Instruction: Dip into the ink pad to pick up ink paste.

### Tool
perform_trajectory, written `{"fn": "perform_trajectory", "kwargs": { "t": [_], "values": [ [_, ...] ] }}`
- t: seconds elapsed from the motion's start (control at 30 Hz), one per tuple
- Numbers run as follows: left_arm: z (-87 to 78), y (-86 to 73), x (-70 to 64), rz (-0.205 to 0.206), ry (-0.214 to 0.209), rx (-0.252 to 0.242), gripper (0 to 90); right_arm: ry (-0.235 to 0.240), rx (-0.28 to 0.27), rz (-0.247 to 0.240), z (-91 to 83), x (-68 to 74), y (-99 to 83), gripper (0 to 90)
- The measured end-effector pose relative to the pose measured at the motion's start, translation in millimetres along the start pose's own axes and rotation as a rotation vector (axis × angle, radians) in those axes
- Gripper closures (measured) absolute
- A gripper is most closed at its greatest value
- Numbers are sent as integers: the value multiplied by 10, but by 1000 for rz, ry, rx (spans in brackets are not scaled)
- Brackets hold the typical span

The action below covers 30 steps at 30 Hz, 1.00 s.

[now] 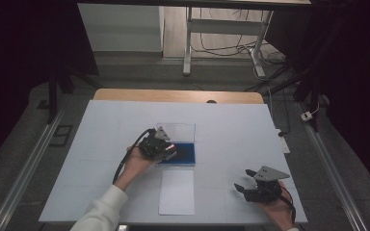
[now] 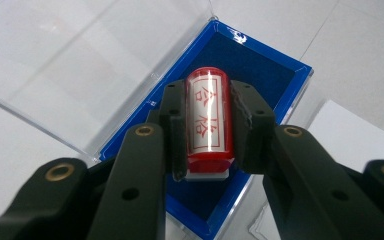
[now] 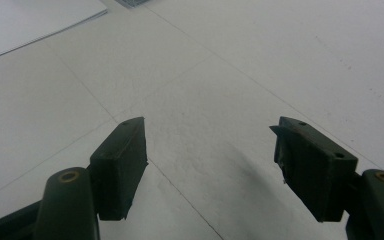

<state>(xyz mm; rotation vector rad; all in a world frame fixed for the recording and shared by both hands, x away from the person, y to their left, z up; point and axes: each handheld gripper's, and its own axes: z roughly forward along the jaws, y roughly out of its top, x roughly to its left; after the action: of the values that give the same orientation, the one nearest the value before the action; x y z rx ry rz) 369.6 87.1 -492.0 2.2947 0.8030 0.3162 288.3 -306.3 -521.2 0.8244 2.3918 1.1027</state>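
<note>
A red cylindrical stamp (image 2: 207, 120) with a white label and red characters sits between the jaws of my left gripper (image 2: 207, 107), which is shut on it. It hangs over the blue ink pad (image 2: 260, 65) of an open clear plastic case (image 1: 177, 144), whose lid (image 2: 70, 65) lies flat behind. In the high view the left gripper (image 1: 166, 150) is at the pad's left edge, the stamp (image 1: 172, 146) showing red at its tip. My right gripper (image 1: 244, 180) rests low at the table's front right, open over bare white surface (image 3: 210, 100), nothing between its fingers.
A white sheet of paper (image 1: 177, 191) lies just in front of the ink pad case. The white table top (image 1: 231, 125) spreads wide around both hands. Beyond its far wooden edge stand desk legs and cables on the floor.
</note>
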Motion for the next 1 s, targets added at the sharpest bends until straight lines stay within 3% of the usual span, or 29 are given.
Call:
{"fn": "perform_trajectory", "kwargs": {
  "t": [0.3, 1.0],
  "values": [
    [35, 16, -28, 5, 14, 29, 712, 1, 1, 2, 10, 6, -2, 293],
    [53, -5, -44, 12, 22, 22, 714, -3, 6, -7, 11, 24, 5, 292]
  ]
}}
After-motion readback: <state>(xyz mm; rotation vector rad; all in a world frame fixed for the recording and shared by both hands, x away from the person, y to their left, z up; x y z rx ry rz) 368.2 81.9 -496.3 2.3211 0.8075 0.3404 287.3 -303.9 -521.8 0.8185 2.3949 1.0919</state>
